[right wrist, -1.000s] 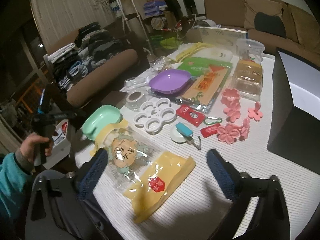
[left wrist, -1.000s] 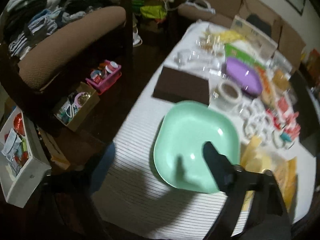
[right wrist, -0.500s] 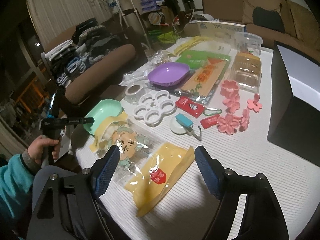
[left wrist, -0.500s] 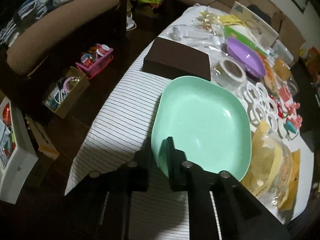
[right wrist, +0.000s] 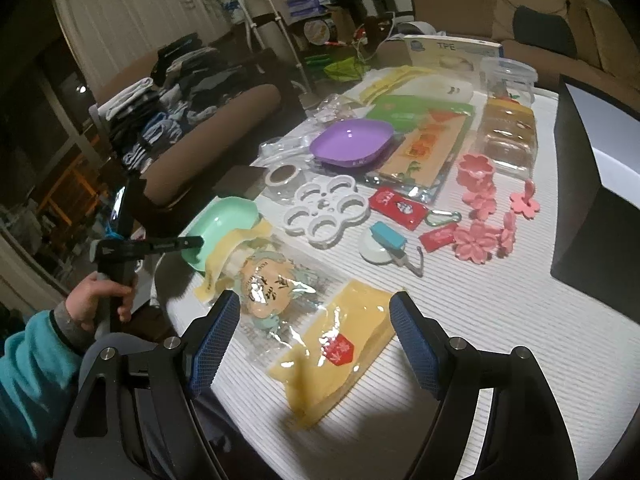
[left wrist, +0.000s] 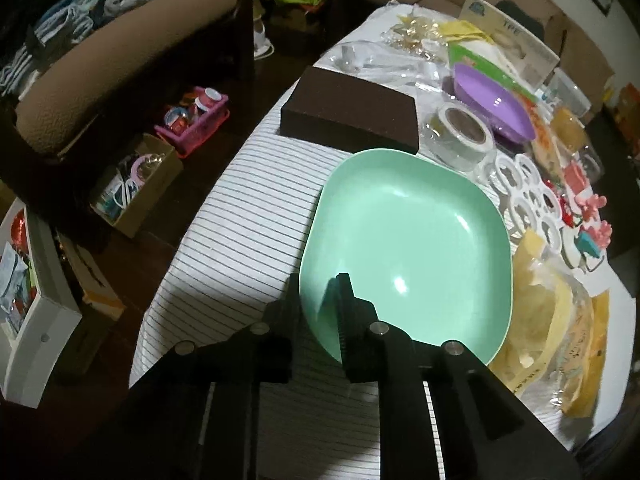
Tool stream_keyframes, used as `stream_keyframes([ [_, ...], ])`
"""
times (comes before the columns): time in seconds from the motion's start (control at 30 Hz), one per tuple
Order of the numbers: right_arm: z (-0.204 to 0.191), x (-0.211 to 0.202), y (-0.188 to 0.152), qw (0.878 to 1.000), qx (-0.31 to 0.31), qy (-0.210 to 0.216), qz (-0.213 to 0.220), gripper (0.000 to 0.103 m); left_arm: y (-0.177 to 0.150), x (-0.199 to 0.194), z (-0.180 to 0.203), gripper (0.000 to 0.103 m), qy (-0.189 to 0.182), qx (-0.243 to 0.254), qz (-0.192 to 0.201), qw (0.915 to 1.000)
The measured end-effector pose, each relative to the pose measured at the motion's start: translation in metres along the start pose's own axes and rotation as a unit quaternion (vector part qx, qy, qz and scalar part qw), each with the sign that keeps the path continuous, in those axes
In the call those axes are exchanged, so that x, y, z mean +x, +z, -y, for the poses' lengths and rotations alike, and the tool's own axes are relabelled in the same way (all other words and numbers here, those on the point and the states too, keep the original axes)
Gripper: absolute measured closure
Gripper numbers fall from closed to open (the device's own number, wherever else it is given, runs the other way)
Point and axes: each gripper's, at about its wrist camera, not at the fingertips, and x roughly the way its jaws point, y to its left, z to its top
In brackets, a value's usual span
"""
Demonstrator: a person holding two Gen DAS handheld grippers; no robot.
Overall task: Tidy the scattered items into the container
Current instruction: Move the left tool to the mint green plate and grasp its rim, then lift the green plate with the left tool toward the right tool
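A mint green plate [left wrist: 408,240] lies at the near corner of the striped tablecloth [left wrist: 240,220]. My left gripper [left wrist: 318,296] has the plate's near rim between its fingers, pads pressing on it, while the jaws are opening slightly. The right wrist view shows that same gripper [right wrist: 192,244] at the plate [right wrist: 220,220], held by a hand in a teal sleeve [right wrist: 36,364]. My right gripper [right wrist: 312,316] hovers open over a yellow packet [right wrist: 340,352] and a clear bag with a figure [right wrist: 272,284], touching neither. A black open box [right wrist: 592,200] stands at the right.
Across the table lie a purple plate [right wrist: 352,140], a white flower mould [right wrist: 328,212], pink flower pieces [right wrist: 480,240], red sachets [right wrist: 396,206], a tape roll [right wrist: 282,174] and a brown flat box [left wrist: 352,116]. Crates [left wrist: 136,188] sit on the floor left of the table.
My left gripper came down to the green plate and closed from wide open onto its near rim. The right gripper's jaws narrowed a little and it stayed over the packets.
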Motion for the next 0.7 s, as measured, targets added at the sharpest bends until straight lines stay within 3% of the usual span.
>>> stream_keyframes([
  [0.07,-0.003,0.001,0.005,1.0,-0.005,0.001,0.003,0.023,0.001,-0.003,-0.004,0.097,-0.017,-0.018,0.005,0.9997],
  [0.17,-0.006,0.001,0.012,1.0,-0.003,0.008,0.007,0.023,0.005,-0.017,-0.013,0.099,-0.039,-0.048,0.026,0.9978],
  [0.33,-0.016,0.008,0.024,1.0,-0.007,0.023,0.004,0.023,0.017,-0.05,-0.011,0.099,-0.056,-0.049,0.053,0.9958],
  [0.5,-0.036,0.019,0.039,0.998,0.001,0.065,-0.004,0.023,0.032,-0.1,-0.008,0.1,-0.103,-0.072,0.094,0.9876],
  [0.7,-0.044,0.002,0.056,0.99,0.062,0.126,0.031,0.028,0.037,-0.162,0.027,0.1,-0.116,-0.045,0.137,0.9828],
])
